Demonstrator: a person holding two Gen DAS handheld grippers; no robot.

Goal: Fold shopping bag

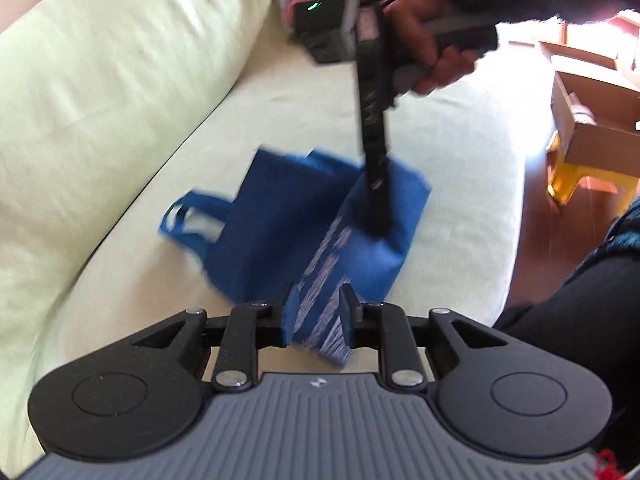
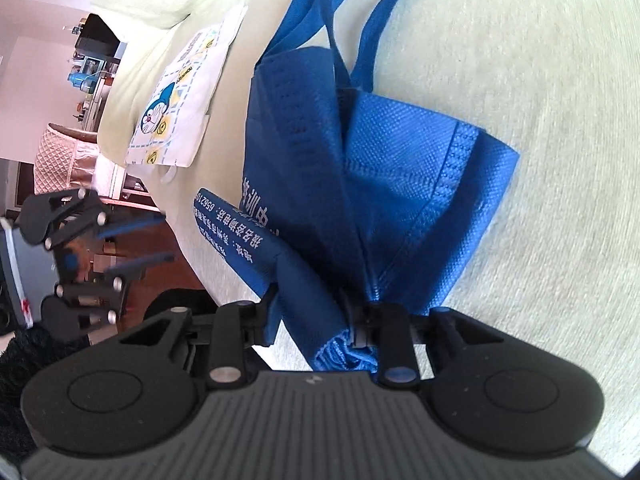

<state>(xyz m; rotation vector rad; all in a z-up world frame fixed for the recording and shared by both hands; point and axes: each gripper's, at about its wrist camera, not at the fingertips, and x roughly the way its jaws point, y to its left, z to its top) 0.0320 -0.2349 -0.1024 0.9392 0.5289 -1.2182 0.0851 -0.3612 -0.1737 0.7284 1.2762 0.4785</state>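
right gripper clamping shopping bag, left gripper parted

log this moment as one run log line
stage: mid-fold | left gripper: open, off the bag | right gripper: shut on blue shopping bag | bag: bunched, on pale green sofa cushion

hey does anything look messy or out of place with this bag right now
Yes. The blue shopping bag lies crumpled and skewed on the pale green sofa cushion, its handles splayed out. The right gripper has bunched fabric between its fingers. No tear or spill shows.
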